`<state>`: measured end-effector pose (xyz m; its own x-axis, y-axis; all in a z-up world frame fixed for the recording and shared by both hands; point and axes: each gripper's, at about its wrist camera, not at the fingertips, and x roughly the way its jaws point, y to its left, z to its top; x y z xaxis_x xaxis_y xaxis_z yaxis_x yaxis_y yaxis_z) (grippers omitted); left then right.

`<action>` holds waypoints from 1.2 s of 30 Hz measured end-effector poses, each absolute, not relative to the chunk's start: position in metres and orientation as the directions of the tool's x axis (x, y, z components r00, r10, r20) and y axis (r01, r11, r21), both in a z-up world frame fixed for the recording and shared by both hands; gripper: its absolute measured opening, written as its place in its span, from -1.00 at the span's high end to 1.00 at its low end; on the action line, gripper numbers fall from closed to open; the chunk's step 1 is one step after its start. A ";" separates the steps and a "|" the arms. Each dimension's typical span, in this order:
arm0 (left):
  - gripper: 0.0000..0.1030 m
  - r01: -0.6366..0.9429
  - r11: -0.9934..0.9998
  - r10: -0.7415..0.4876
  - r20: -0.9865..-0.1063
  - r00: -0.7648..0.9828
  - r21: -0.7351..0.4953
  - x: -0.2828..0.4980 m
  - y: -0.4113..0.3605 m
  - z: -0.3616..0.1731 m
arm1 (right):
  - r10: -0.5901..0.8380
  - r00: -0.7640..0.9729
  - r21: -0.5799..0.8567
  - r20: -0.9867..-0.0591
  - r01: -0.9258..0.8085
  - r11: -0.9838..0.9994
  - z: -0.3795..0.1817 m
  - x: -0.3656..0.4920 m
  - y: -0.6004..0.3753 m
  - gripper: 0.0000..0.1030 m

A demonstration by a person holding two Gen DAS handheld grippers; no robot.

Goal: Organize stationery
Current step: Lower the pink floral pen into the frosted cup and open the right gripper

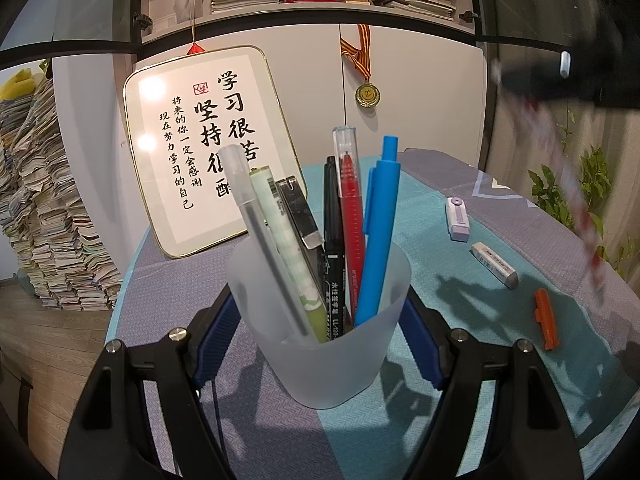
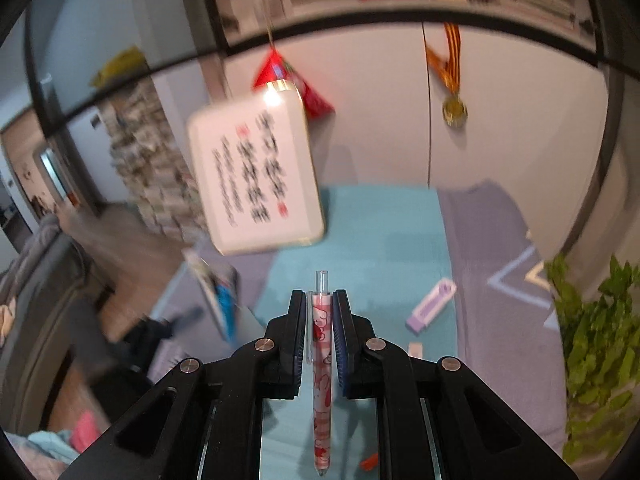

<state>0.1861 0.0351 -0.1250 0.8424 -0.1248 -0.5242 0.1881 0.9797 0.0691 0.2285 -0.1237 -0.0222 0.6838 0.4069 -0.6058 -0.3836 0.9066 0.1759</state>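
My left gripper (image 1: 318, 312) is shut on a frosted translucent pen cup (image 1: 320, 332) that holds several pens, among them a blue pen (image 1: 378, 236), a red pen (image 1: 350, 216) and a black marker (image 1: 332, 248). My right gripper (image 2: 320, 320) is shut on a pink cartoon-print pen (image 2: 322, 376), held lengthwise between the jaws above the table. That pen appears as a blurred streak in the left wrist view (image 1: 568, 184), with the right gripper dark at the top right. The cup shows blurred in the right wrist view (image 2: 220, 300).
On the teal and purple tablecloth (image 1: 460, 340) lie a lilac correction tape (image 1: 457, 219), a white eraser (image 1: 495, 265) and an orange cap (image 1: 546, 319). A framed calligraphy board (image 1: 208, 140) leans on the cabinet. A green plant (image 2: 596, 344) stands at right. Paper stacks (image 1: 44, 216) stand at left.
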 end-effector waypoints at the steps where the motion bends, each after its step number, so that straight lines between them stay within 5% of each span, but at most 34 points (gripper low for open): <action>1: -0.47 0.188 0.980 -0.125 -0.524 0.842 0.069 0.186 0.035 -0.125 | 0.423 0.699 0.183 -0.577 -0.394 0.901 -0.014 0.223 -0.124 0.73; 9: -0.47 0.188 0.980 -0.125 -0.524 0.842 0.069 0.186 0.035 -0.125 | 0.553 0.716 0.207 -0.427 -0.518 0.830 0.026 0.210 -0.091 0.73; 36: -0.47 0.188 0.980 -0.126 -0.530 0.839 0.064 0.187 0.034 -0.127 | 0.603 0.689 0.255 -0.403 -0.548 0.797 -0.029 0.244 -0.053 0.73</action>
